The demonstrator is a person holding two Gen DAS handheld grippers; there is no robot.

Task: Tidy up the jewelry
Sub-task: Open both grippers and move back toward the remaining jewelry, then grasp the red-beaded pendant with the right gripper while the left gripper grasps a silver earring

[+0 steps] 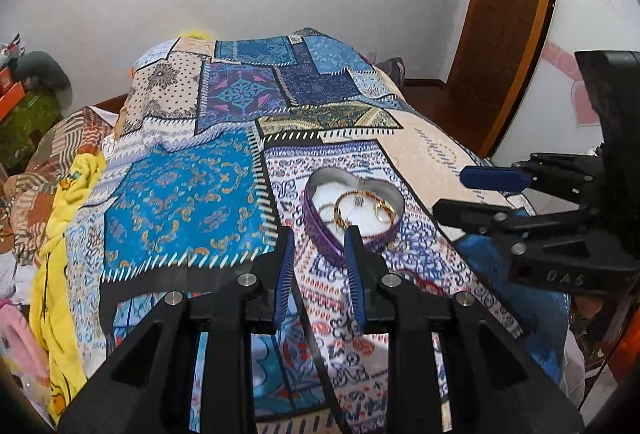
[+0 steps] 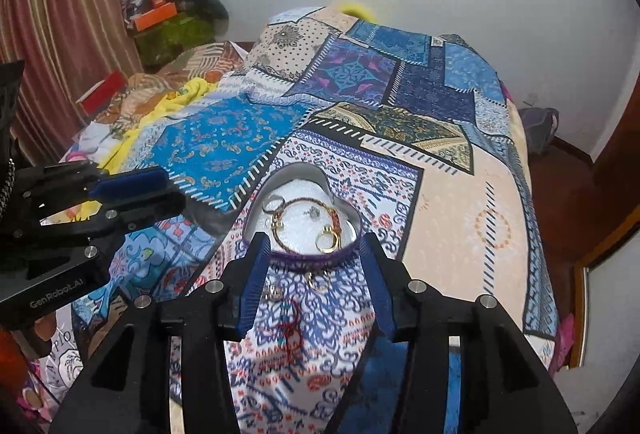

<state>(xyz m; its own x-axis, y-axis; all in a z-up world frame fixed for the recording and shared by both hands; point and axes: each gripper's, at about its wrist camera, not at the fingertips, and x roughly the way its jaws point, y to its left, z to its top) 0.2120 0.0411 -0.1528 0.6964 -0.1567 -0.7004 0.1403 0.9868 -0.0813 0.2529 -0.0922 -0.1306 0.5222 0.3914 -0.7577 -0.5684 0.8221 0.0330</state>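
Two grippers hover over one bed spread with a patchwork quilt (image 2: 224,150), and one heart-shaped purple box (image 2: 304,257) sits on it.

In the right wrist view, the left gripper (image 2: 160,190) enters from the left edge at mid-height, its fingers apart and holding nothing. Just right of it, at centre frame, the box lies open. Its white lining holds one large gold bangle (image 2: 280,238), a small silver ring (image 2: 273,204) at the upper left, a gold hoop (image 2: 327,239) at the lower right, and a small silver piece near the middle that is too small to identify. The right gripper (image 2: 316,270) fills the bottom of the frame, jaws spread wide and empty, either side of the box's near rim. On the quilt between its fingers lie one gold ring (image 2: 319,281), a small silver item and one red beaded piece (image 2: 292,326).

To the right, bare cream quilt runs to the bed's edge, with brown floor beyond.
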